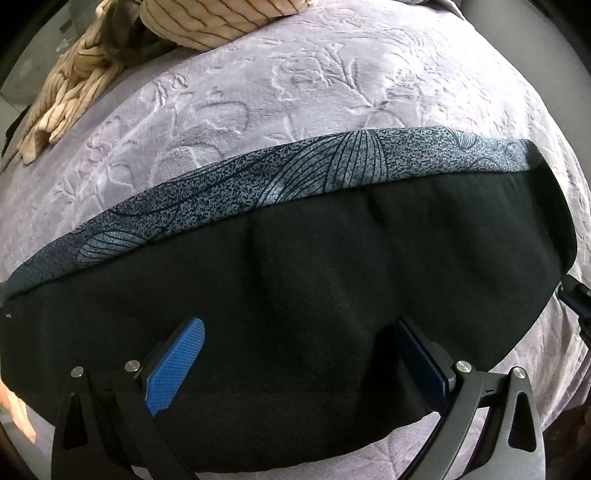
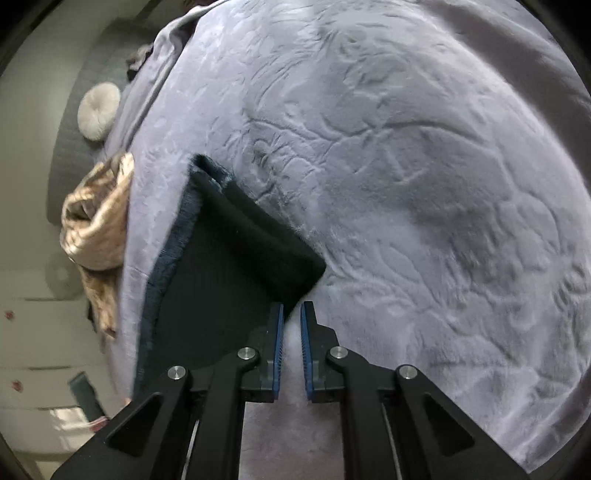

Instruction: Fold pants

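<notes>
I see a big bed with a soft purple blanket (image 1: pixel 295 92) that has flowers pressed into it. The pants (image 1: pixel 314 266) lie flat on the blanket, near the side closest to me. They are folded into a long band. The top layer is black. A blue-grey layer with thin leaf lines (image 1: pixel 258 177) peeks out along the far edge.

A striped cream cloth (image 1: pixel 207 22) is bunched up at the far left of the bed, well apart from the pants. In my right view I also see a round white cushion (image 2: pixel 99 110) past the edge of the blanket.

My left tongs (image 1: pixel 301 354) point down over the black layer. Their blue pads (image 1: pixel 173 369) stand wide apart, with nothing pinched between them.

My right tongs (image 2: pixel 291 325) are at a corner of the pants (image 2: pixel 221 280). Their pads (image 2: pixel 277 343) are almost together, with just a thin gap. The corner of the black cloth sits right at the tips, but I see only blanket in the gap, so they hold nothing.
</notes>
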Action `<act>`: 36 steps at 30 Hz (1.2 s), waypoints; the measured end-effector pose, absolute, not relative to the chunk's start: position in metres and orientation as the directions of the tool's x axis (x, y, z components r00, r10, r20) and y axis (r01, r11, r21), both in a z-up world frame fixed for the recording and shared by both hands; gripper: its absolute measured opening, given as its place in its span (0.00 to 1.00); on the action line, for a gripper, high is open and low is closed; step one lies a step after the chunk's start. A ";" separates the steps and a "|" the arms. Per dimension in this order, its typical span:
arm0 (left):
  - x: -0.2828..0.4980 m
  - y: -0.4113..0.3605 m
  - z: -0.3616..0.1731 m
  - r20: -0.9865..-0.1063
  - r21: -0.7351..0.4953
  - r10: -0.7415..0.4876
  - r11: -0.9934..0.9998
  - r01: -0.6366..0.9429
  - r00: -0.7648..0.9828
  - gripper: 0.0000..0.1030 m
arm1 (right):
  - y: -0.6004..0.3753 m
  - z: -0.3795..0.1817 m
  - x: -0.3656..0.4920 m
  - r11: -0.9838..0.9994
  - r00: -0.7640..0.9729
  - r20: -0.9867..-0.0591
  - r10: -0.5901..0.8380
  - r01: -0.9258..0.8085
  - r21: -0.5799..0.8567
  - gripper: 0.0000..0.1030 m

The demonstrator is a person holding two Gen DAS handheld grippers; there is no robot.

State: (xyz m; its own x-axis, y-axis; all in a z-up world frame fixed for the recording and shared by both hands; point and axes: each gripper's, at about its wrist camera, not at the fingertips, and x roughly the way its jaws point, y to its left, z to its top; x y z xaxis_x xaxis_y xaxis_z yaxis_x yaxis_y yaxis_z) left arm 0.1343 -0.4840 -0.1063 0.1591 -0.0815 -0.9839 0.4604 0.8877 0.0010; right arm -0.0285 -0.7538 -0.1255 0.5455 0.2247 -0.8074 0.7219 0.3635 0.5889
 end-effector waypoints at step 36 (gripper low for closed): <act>0.136 -0.478 -0.118 -0.983 0.012 -0.073 0.889 0.459 0.167 0.99 | -0.739 -0.131 0.017 0.385 0.674 -0.643 0.363 0.520 0.762 0.50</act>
State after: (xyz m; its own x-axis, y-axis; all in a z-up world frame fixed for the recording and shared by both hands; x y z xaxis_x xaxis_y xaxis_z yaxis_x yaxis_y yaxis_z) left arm 0.1364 -0.4781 -0.1176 0.1669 -0.0733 -0.9832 0.4586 0.8885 0.0116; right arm 0.0169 -0.7386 -0.1315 0.6742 0.3626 -0.6435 0.5201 0.3855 0.7622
